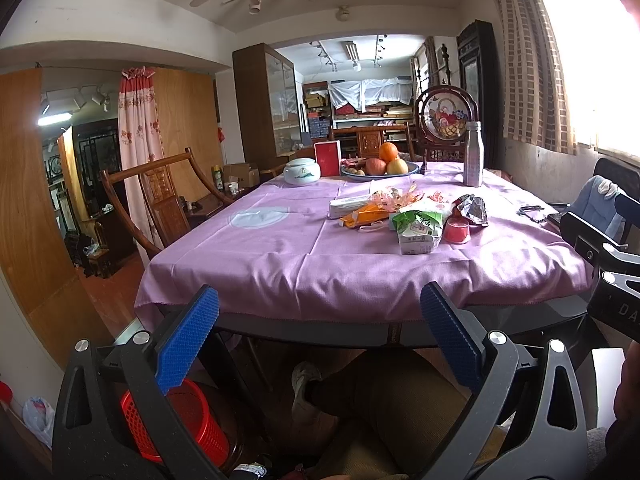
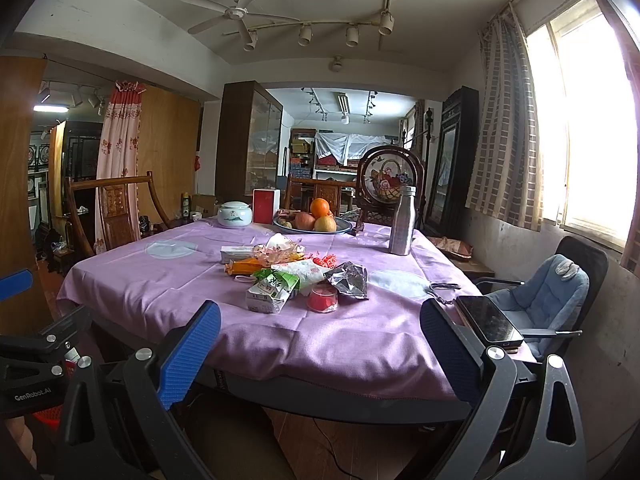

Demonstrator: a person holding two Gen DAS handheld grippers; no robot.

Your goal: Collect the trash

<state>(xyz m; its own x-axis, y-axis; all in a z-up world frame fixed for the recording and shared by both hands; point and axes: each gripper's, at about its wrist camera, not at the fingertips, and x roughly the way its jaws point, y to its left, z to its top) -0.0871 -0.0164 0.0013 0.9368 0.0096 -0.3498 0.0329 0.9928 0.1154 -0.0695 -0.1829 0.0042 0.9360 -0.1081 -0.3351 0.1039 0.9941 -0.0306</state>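
A heap of trash lies near the middle of the tabletop [image 2: 168, 292], on its lilac cloth. At the near edge of the heap a green-and-white carton [image 2: 272, 290] lies on its side, its long axis running from the near end up and away toward the right. Just right of it stands one red plastic cup [image 2: 323, 298], upright, and beside that a crumpled silver foil bag [image 2: 349, 279]. Behind the carton an orange wrapper [image 2: 250, 266] lies with its long axis left to right, and behind that a long white box [image 2: 236, 253] lies the same way. Clear crinkled wrappers [image 2: 280, 254] are piled on top between them.

At the far side a blue-rimmed fruit plate [image 2: 344, 225] holds three larger fruits: one orange [image 2: 320, 207] on top, an apple [image 2: 305, 221] and a yellowish fruit [image 2: 325, 224] below. Beside it are one lidded white ceramic jar [image 2: 234, 213], one red box [image 2: 265, 205] and one upright metal bottle [image 2: 403, 220]. A phone [image 2: 488, 322] lies at the tabletop's right edge.

On the floor below the left claw [image 1: 320, 334] stands a red mesh wastebasket [image 1: 188, 424]; its contents cannot be seen. Both the left claw and the right claw [image 2: 321, 346] hang before the near edge of the tabletop with fingers spread wide and nothing between them.
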